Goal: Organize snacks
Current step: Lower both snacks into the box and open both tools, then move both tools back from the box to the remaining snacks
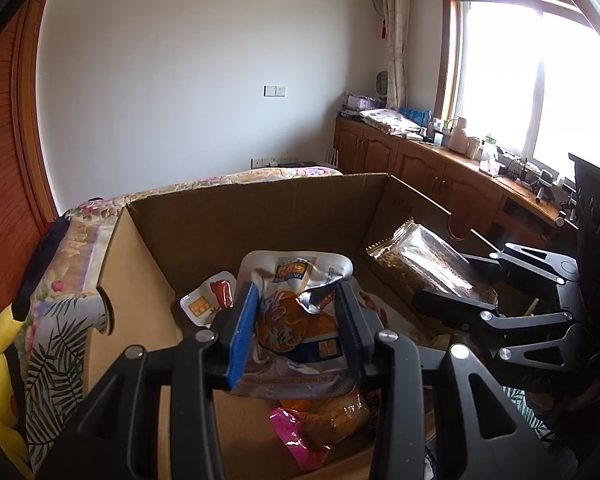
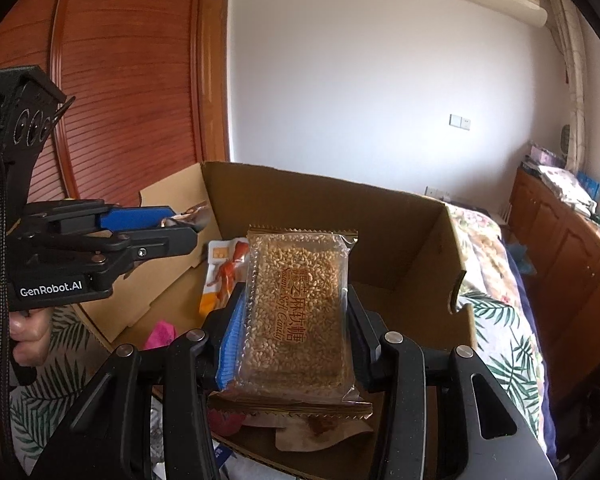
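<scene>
Right now, the left tool (image 1: 296, 320) is squeezing a shiny silver and orange snack bag (image 1: 300, 316) between its blue pad and its black pad. That bag is hanging over the open brown cardboard box (image 1: 260, 216), which is sitting on a bed with a flowery blanket (image 1: 56, 300).

The right tool (image 2: 296, 320) is gripping a clear, flat packet of sesame soft candy (image 2: 298, 312) with gold zigzag ends. The packet is standing upright between the pads, also over the box. In the left wrist view, the same packet is showing at 2 o'clock from the silver bag, close to the box's right wall.

Down inside the box, a small white and orange packet with a red picture (image 2: 224, 276) is lying at 10 o'clock from the candy packet, near the back corner. A bright pink wrapper (image 1: 296, 436) and an orange see-through bag (image 1: 340, 416) are lying on the box floor at 6 o'clock from the silver bag.

A person's hand (image 2: 24, 330) is holding the left tool's handle.
</scene>
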Available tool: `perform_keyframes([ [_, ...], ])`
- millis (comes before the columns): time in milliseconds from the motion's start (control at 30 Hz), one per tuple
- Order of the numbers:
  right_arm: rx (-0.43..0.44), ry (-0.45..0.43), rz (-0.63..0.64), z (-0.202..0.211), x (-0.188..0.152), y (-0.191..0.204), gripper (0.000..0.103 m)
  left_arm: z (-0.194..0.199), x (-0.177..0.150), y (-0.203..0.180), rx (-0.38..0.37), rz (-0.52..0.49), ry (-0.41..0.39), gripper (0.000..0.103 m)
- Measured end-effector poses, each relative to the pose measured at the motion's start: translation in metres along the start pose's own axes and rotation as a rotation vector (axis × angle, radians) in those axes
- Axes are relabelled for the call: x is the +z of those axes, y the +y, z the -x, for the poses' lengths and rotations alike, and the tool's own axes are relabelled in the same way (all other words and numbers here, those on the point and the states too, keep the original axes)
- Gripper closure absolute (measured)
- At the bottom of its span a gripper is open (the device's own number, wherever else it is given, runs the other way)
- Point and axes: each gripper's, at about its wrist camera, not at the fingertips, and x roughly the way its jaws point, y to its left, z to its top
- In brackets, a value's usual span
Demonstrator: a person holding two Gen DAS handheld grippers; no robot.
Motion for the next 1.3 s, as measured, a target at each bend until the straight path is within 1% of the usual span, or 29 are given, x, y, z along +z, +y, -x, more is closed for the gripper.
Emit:
perform_keyframes([
  [133,0.008,0.004,-0.011,-0.002,0.0,-0.002,0.057,-0.003,-0.002,-0.002,0.003,0.001,0.009,0.064],
  [233,0.014,0.007,-0.018,-0.002,0.0,-0.003,0.055,-0.004,-0.004,0.0,0.007,0.004,0.017,0.06],
  [267,0.016,0.008,-0.021,-0.002,-0.001,-0.004,0.054,-0.004,-0.004,0.0,0.012,0.003,0.017,0.057],
  [400,0.014,0.006,-0.027,-0.001,-0.002,-0.003,0.053,-0.003,-0.005,-0.002,0.013,-0.001,0.018,0.047],
  [467,0.014,0.006,-0.027,0.001,-0.002,-0.003,0.053,-0.002,-0.005,-0.003,0.015,-0.002,0.02,0.047],
  [567,0.012,-0.008,-0.033,0.009,-0.002,-0.002,0.053,0.005,-0.006,-0.005,0.015,-0.003,0.018,0.046],
  [667,0.011,-0.025,-0.047,0.027,-0.003,0.0,0.053,0.016,-0.007,-0.006,0.013,-0.003,0.009,0.044],
  [733,0.008,-0.032,-0.051,0.038,-0.006,0.002,0.053,0.027,-0.008,-0.009,0.014,-0.008,0.0,0.04],
  [767,0.005,-0.035,-0.052,0.045,-0.008,0.003,0.053,0.033,-0.01,-0.009,0.017,-0.014,-0.008,0.035],
  [800,0.002,-0.037,-0.054,0.052,-0.01,0.004,0.053,0.039,-0.011,-0.01,0.02,-0.019,-0.017,0.032],
  [867,-0.002,-0.036,-0.061,0.064,-0.016,0.007,0.052,0.051,-0.014,-0.014,0.026,-0.033,-0.03,0.032],
  [1033,-0.015,-0.001,-0.082,0.082,-0.039,0.014,0.052,0.071,-0.029,-0.02,0.02,-0.04,-0.026,0.032],
  [1200,-0.027,0.054,-0.106,0.083,-0.065,0.017,0.052,0.078,-0.05,-0.023,0.011,-0.031,0.007,0.032],
  [1233,-0.028,0.065,-0.117,0.082,-0.07,0.016,0.052,0.082,-0.054,-0.024,0.015,-0.039,-0.013,0.032],
  [1267,-0.03,0.076,-0.124,0.08,-0.074,0.015,0.052,0.085,-0.058,-0.027,0.037,-0.052,-0.026,0.032],
  [1300,-0.036,0.091,-0.128,0.077,-0.079,0.014,0.052,0.086,-0.06,-0.028,0.044,-0.054,-0.016,0.032],
])
